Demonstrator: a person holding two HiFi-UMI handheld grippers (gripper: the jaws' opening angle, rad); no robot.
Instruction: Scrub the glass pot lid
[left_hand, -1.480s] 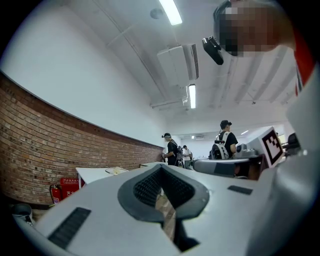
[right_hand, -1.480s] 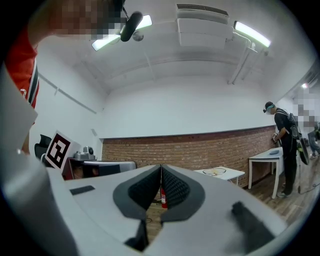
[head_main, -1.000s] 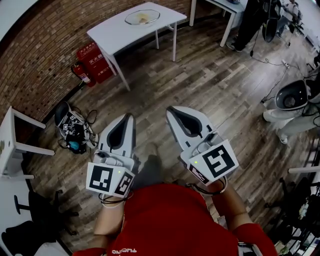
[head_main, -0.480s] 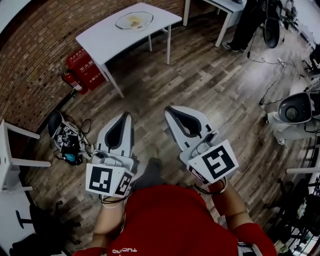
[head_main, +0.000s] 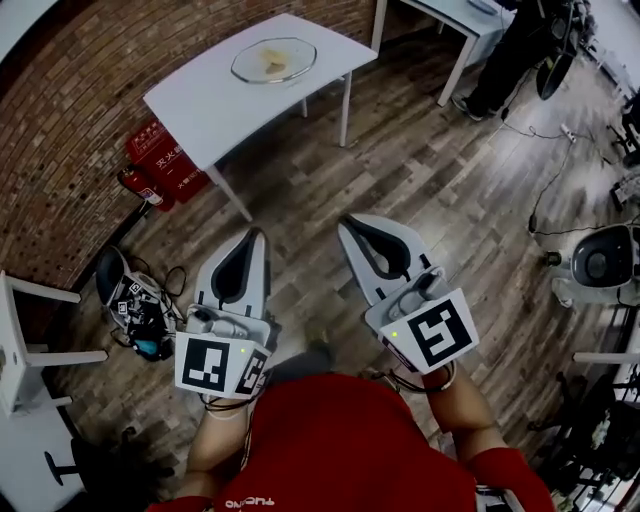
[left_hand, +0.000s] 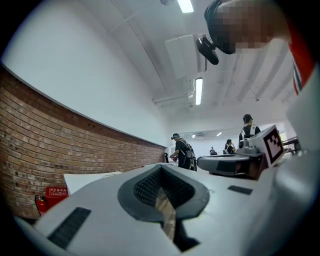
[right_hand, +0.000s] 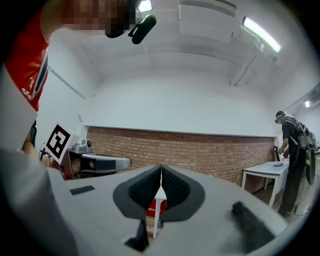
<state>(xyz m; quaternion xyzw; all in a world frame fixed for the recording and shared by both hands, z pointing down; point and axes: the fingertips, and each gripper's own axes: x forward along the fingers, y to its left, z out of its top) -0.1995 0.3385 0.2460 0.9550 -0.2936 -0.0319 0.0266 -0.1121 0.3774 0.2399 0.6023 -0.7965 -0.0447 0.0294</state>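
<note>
While left tongs (head_main: 256, 236) and right tongs (head_main: 352, 222) are both closed, empty, glass pot lid (head_main: 274, 59) lies well ahead on white surface (head_main: 215, 95). Step, I judge: approach. Stop close to edge, hold tongs level, open only near lid.

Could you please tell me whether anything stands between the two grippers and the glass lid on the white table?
Nothing visible does. Only wooden floor lies between the left gripper, the right gripper and the white table bearing the glass pot lid. The fire extinguisher stands by the brick wall, left of that path.
</note>
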